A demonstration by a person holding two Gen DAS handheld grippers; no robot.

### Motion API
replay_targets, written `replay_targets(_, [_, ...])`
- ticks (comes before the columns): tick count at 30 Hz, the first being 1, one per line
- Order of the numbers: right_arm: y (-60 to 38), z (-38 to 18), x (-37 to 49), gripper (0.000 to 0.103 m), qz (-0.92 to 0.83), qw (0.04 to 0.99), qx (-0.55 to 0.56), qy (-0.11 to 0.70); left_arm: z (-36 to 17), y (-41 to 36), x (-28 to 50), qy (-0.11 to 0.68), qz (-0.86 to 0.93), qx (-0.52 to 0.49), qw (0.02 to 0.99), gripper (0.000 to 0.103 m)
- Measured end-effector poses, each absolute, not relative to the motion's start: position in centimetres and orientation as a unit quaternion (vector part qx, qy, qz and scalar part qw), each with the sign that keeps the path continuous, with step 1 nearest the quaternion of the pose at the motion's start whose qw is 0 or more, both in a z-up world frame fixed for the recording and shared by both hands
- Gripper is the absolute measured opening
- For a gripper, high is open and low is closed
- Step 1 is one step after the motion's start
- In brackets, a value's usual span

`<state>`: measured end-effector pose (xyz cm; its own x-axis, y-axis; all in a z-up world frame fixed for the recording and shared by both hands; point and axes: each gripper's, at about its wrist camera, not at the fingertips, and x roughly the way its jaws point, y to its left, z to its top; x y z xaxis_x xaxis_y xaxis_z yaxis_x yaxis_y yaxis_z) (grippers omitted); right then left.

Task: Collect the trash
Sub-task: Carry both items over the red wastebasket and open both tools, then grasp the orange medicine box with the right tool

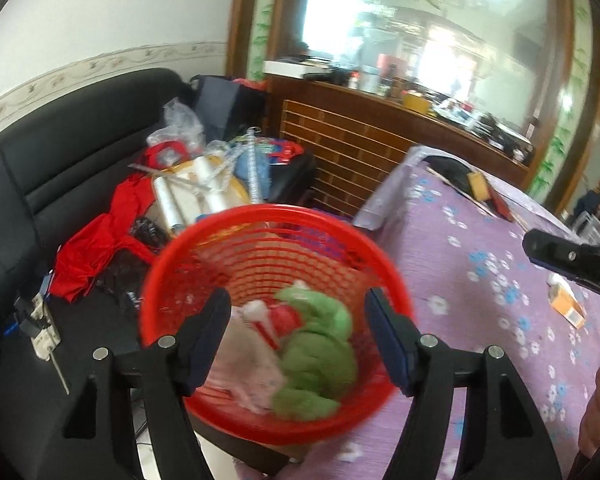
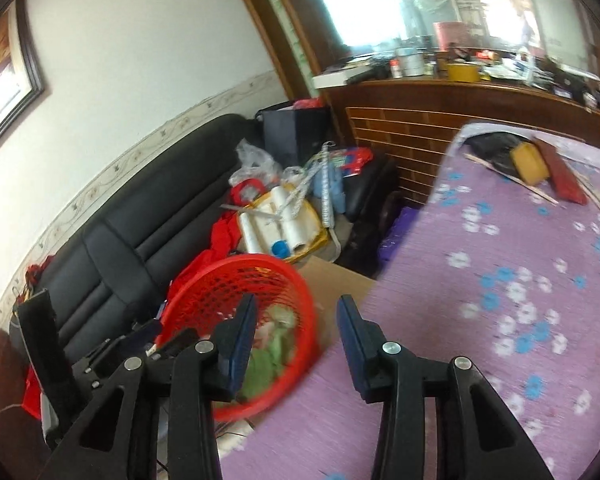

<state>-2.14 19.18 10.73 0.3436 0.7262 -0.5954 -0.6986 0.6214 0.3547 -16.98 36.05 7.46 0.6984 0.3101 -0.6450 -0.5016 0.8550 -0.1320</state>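
Observation:
A red plastic mesh basket [image 1: 260, 220] sits beside the table's left edge; it also shows in the right wrist view [image 2: 296, 280]. Inside lie crumpled green paper [image 1: 320, 344], a pale pink bag [image 1: 248, 360] and a small red and white scrap [image 1: 276, 316]. My left gripper [image 1: 298, 332] is open and empty, right over the basket. My right gripper [image 2: 296, 336] is open and empty, above the table edge next to the basket. An orange and white box [image 1: 566, 304] lies on the purple flowered tablecloth [image 1: 480, 280] at the right.
A black sofa [image 2: 148, 220] at the left holds a heap of red cloth [image 1: 100, 244], white rolls [image 2: 260, 228] and plastic bags. A wooden counter [image 2: 440, 112] stands behind. A yellow block [image 2: 530, 164], a red book [image 2: 564, 178] and a black item lie at the table's far end.

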Motion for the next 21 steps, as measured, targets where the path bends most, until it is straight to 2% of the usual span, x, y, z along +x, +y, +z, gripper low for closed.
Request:
replay_targets(7, [7.6,8.6,1.6,0.045,0.347,0.853,0.034,0.388,7.8,29.7,-14.1,0.338,0.169,-0.112,0.919,0.07])
replay_targets(13, [-5.6,6.7,8.2,0.045,0.213,0.887,0.067,0.405,7.3,23.9,-11.4,0.36,0.114,-0.083,0.922,0.07])
replay_targets(21, [-13.3,3.3,15.2,0.045,0.165,0.874,0.112,0.444,6.4,17.1,-9.4,0.385,0.056,-0.035,0.92,0.07])
